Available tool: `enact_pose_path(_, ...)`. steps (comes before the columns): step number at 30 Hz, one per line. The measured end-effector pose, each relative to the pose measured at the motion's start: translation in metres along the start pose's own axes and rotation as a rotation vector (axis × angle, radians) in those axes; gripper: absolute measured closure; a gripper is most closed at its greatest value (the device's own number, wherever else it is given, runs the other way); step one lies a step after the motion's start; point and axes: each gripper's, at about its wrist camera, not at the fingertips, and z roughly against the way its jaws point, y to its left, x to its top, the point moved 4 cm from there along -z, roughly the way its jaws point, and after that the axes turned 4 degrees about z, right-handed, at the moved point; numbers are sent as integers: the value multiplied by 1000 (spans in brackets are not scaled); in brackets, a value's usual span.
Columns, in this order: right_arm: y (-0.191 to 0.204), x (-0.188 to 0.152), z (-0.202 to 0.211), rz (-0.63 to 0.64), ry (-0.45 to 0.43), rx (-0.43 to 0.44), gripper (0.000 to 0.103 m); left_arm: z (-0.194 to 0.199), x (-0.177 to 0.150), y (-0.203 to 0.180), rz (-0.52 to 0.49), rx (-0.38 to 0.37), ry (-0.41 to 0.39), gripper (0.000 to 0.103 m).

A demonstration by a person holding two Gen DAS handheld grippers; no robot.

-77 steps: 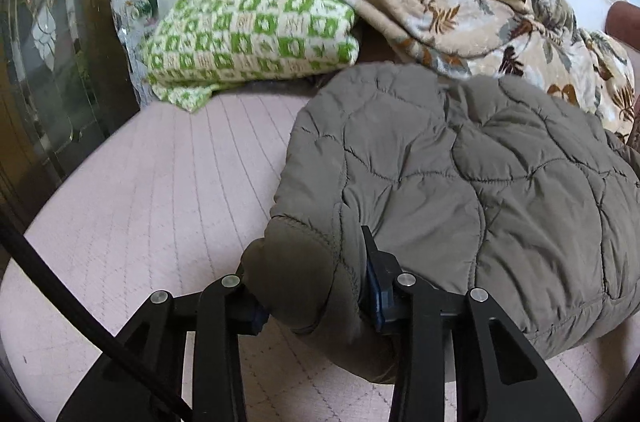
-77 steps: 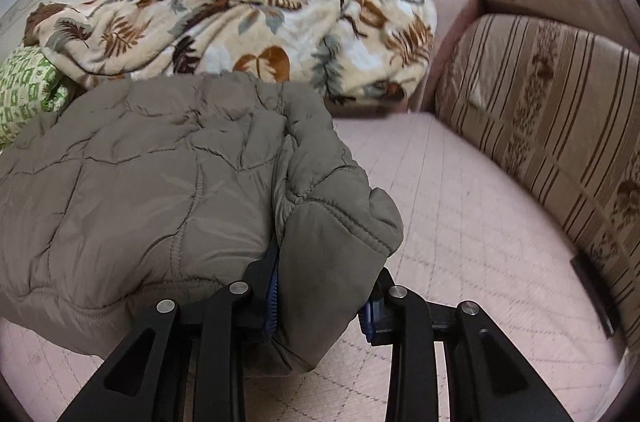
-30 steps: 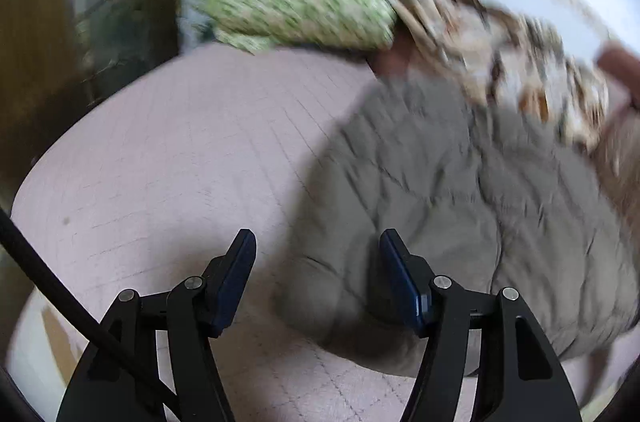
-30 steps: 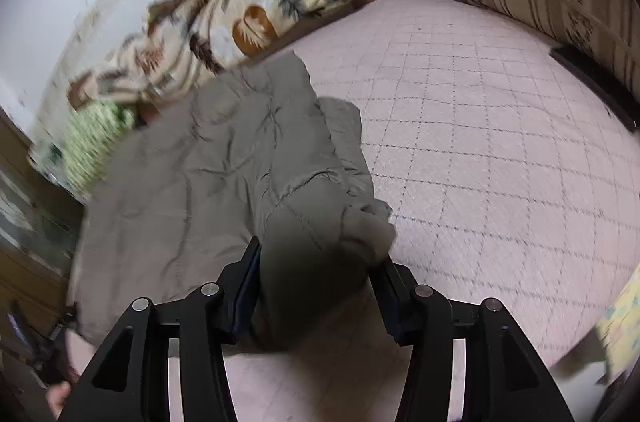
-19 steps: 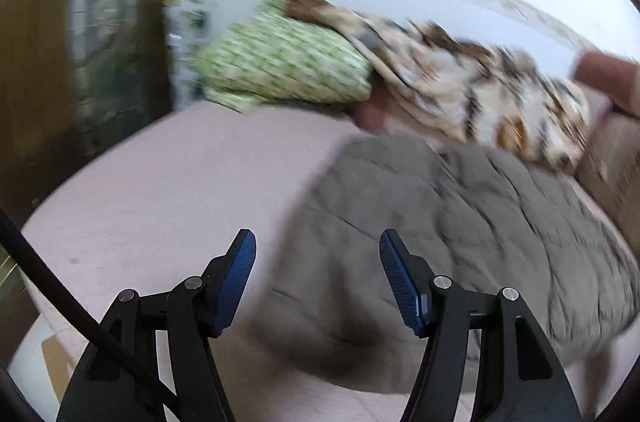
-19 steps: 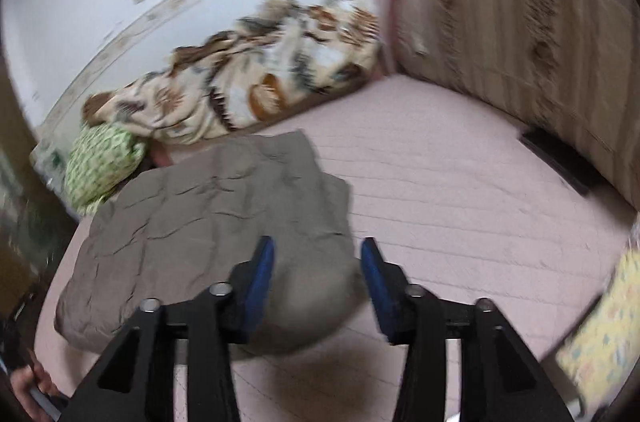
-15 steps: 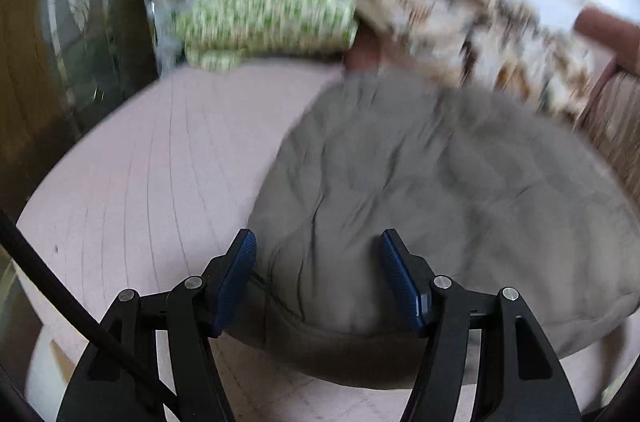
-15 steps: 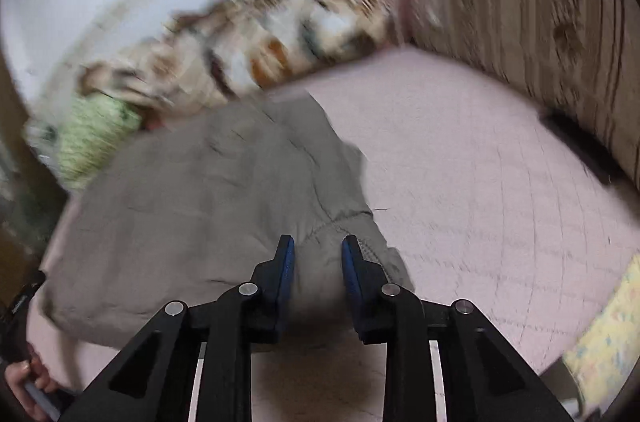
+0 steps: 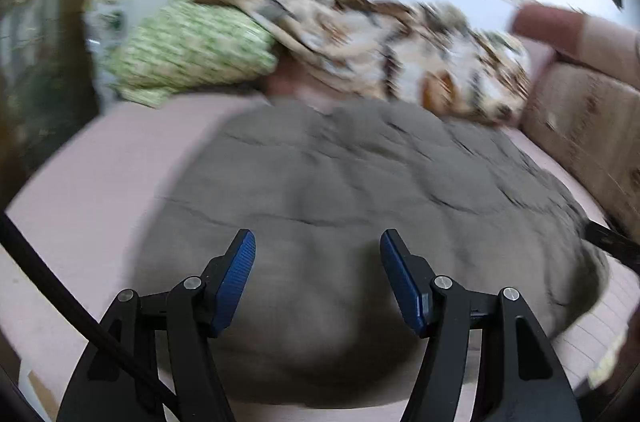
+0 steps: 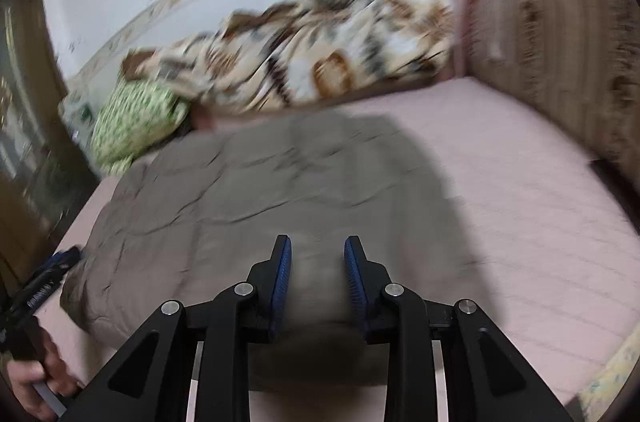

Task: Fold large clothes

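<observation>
A grey-olive quilted jacket (image 9: pixel 340 190) lies folded on the pink quilted bed (image 9: pixel 100 182); it also shows in the right wrist view (image 10: pixel 260 190). My left gripper (image 9: pixel 318 242) is open wide and empty, held above the jacket's near edge. My right gripper (image 10: pixel 318 246) hangs over the jacket's near right part with its jaws partly apart and nothing between the pads. Both views are blurred by motion. The left gripper and the hand holding it show at the lower left of the right wrist view (image 10: pixel 44 286).
A green-and-white checked blanket (image 9: pixel 188 50) and a leaf-patterned blanket (image 9: pixel 400 42) lie piled along the far wall. A striped sofa back (image 10: pixel 560 54) borders the bed on the right. A dark wooden door frame (image 9: pixel 40 62) stands at the left.
Both grippers let go of the jacket's corners and lifted back. The jacket now lies flat. The left gripper shifted right over its middle; the right jaws narrowed, then widened a little.
</observation>
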Motion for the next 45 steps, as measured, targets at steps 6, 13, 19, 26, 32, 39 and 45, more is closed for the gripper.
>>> enact_pose_path(6,39,-17,-50,130,122,-31,59,-31,-17,-20,-74,58,38,36)
enact_pose_path(13,38,-21,-46,136,92,-41,58,-25,-6,-15,-59,41,-35,36)
enact_pose_path(19,81,-11,-32,247,-24,89,55,-8,6,3,-9,116,-133,36)
enact_pose_path(26,94,-28,-63,277,107,101,52,-35,-4,19,4,161,-7,35)
enact_pose_path(32,61,-10,-21,186,-27,69,52,-23,-3,18,14,145,-34,35)
enact_pose_path(39,-33,-11,2,-24,-18,-250,52,-24,-5,15,2,150,-28,35)
enact_pose_path(45,-64,-27,-19,-154,136,-232,49,-27,-7,14,-4,158,-22,35)
